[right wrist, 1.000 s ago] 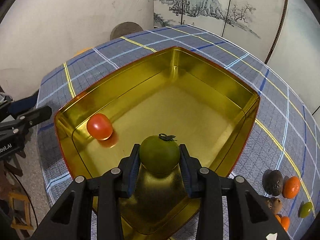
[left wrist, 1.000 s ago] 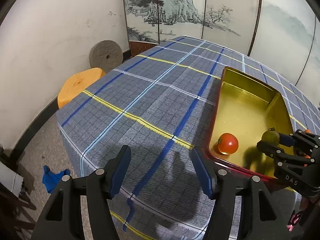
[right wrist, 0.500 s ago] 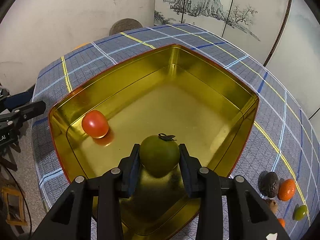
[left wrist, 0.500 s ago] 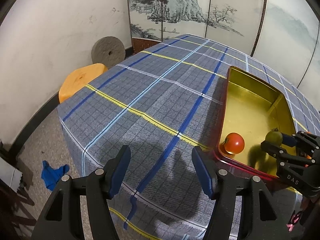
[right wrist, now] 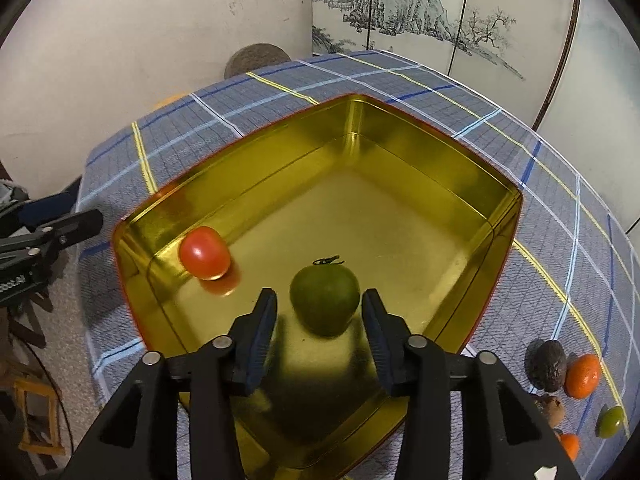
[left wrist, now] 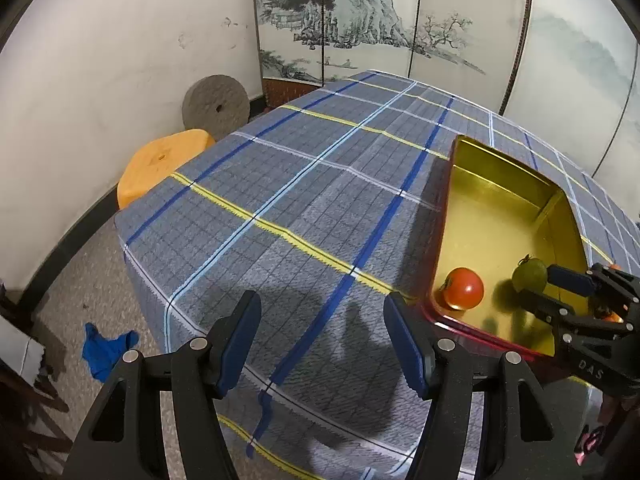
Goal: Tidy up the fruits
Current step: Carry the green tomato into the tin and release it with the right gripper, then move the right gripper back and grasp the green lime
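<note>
Now my right hand-held gripper (right wrist: pixel 320 312) is opening over the gold tin (right wrist: pixel 400 152) on the desk (left wrist: pixel 304 208). The green tomato (right wrist: pixel 325 299) sits between its blue pads, but they no longer press on it. A red tomato (right wrist: pixel 204 253) rests in the tin's left corner. My left hand-held gripper (left wrist: pixel 322 340) hangs half open over the checked cloth with nothing in it. More fruit, an avocado (right wrist: pixel 547 365) and an orange (right wrist: pixel 583 376), waits beside the tin.
</note>
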Demonstrator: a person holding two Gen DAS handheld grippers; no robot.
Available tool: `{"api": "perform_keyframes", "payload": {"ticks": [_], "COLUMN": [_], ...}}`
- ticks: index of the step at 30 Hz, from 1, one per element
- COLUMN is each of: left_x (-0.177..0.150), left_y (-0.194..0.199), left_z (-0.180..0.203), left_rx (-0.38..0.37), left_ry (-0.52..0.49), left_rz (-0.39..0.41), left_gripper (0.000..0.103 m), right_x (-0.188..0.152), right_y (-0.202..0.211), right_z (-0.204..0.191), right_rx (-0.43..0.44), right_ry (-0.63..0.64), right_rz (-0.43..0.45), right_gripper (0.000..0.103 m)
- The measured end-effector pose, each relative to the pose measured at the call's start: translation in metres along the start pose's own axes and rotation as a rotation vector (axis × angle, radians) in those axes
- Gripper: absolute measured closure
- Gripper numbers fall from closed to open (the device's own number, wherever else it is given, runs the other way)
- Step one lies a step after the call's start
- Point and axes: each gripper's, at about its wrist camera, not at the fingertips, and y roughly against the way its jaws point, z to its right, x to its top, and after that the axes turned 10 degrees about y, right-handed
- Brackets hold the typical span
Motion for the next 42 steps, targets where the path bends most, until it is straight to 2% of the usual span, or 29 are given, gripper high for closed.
{"api": "perform_keyframes", "payload": {"ticks": [7, 13, 20, 33, 42], "left_x": [0.002, 0.003, -0.005, -0.04, -0.067], "left_y": [0.01, 0.021, 0.032, 0.047, 0.047], "left_z": [0.015, 0.04, 0.083, 0.168, 0.22], "left_rx": [-0.021, -0.074, -0.149, -0.278, -0.333], "left_ry": [-0.025, -0.069, -0.15, -0.311, -0.407], "left_rz": [0.018, 0.034, 0.029, -0.027, -0.085], "left_gripper": [0.038, 0.038, 0.038, 0.038, 0.038], "right_x": [-0.003, -0.019, -0.066, -0.177, -0.211], "right_y": [0.028, 0.056, 0.089, 0.13, 0.13], "right_z": [-0.002, 0.009, 0.046, 0.15, 0.196], "right_rx": [0.035, 0.022, -0.057, -0.247, -0.287], "right_ry": [-0.007, -0.06, -0.165, -0.436, -0.516], "right_rz": [0.075, 0.121, 0.13, 0.074, 0.062], "right_gripper": [0.057, 0.056, 0.056, 0.056, 0.056]}}
